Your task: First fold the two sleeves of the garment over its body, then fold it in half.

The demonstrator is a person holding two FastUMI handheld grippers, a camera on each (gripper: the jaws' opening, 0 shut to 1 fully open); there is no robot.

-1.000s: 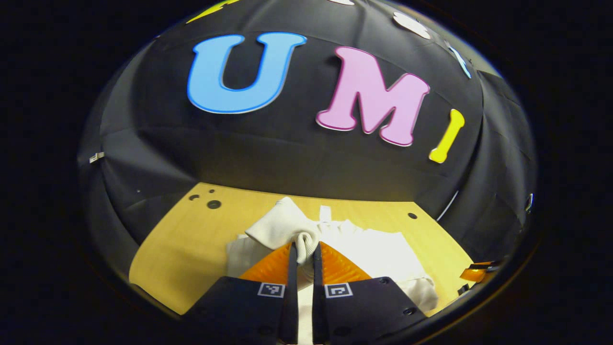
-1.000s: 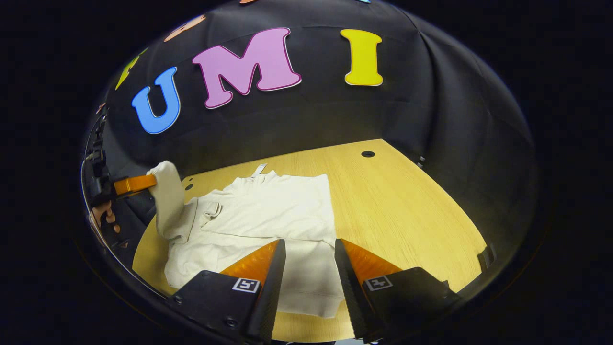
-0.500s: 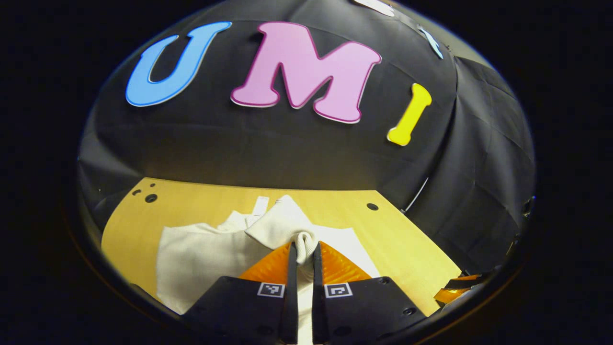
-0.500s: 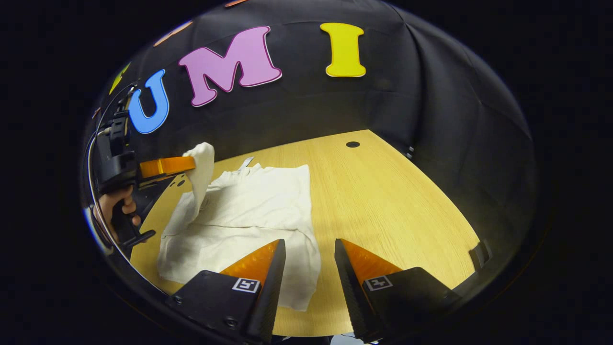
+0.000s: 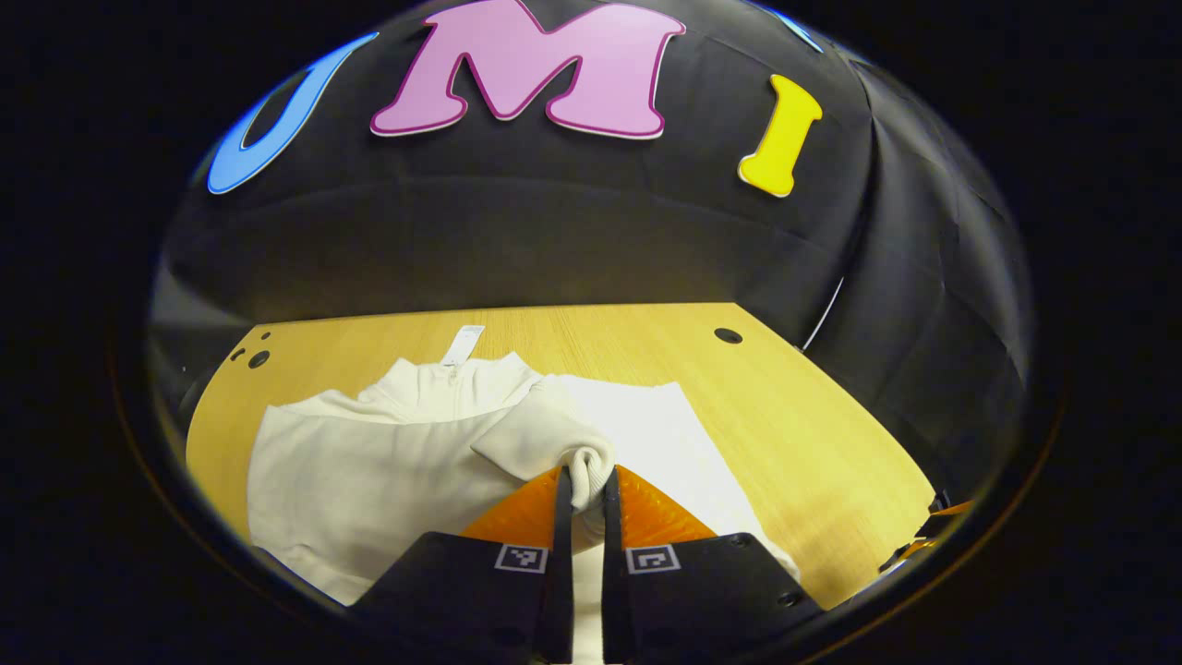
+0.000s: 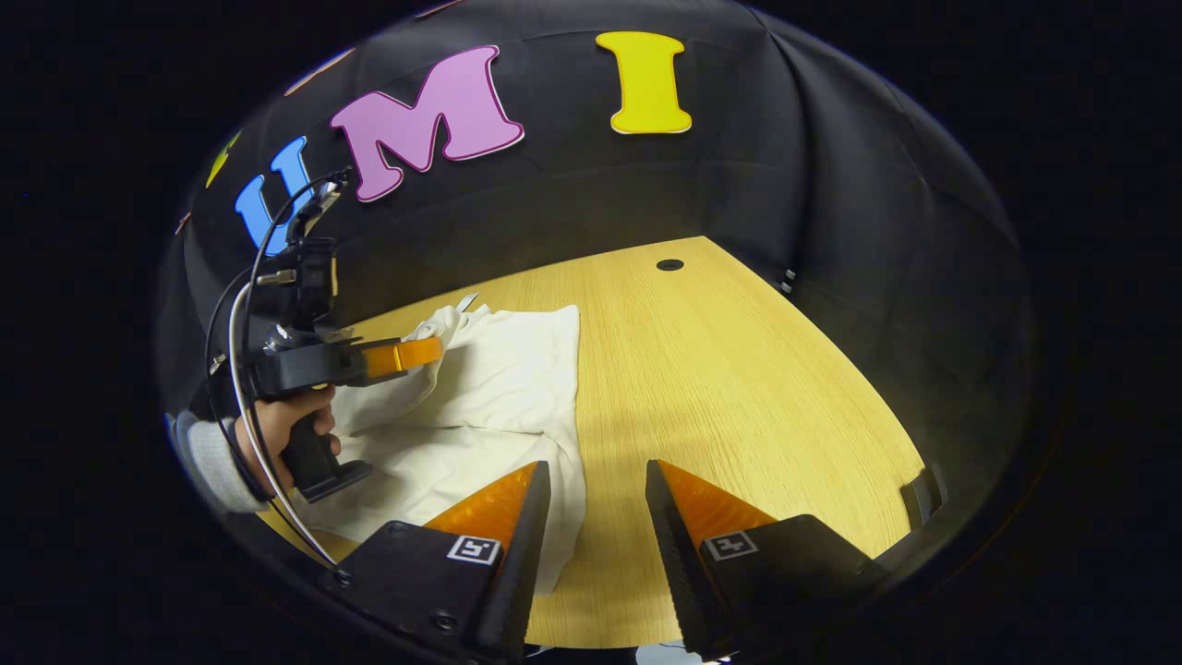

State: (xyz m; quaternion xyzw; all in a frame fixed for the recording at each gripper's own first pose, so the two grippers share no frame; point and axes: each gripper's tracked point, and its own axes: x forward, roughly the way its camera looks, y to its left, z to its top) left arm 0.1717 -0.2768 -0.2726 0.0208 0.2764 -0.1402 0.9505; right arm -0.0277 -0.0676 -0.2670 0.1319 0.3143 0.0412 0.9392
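Note:
A cream white garment (image 5: 369, 471) lies spread on the wooden table (image 5: 813, 434), collar and tag toward the booth wall. My left gripper (image 5: 584, 480) is shut on the cuff of one sleeve (image 5: 545, 439), which drapes across the body of the garment. In the right gripper view the same garment (image 6: 499, 379) lies at the left, and the left gripper (image 6: 434, 351) hovers over it, held by a hand (image 6: 277, 425). My right gripper (image 6: 596, 476) stands open above the garment's near right edge, nothing between its fingers.
Bare tabletop (image 6: 739, 388) stretches to the right of the garment. Round holes sit in the table near the far corners (image 5: 728, 335) (image 5: 259, 358). The black booth wall closes the table at the back and sides.
The left gripper has carried the sleeve to the right and lower, from beyond the garment's left edge to over its body. The right gripper has drifted right, still open.

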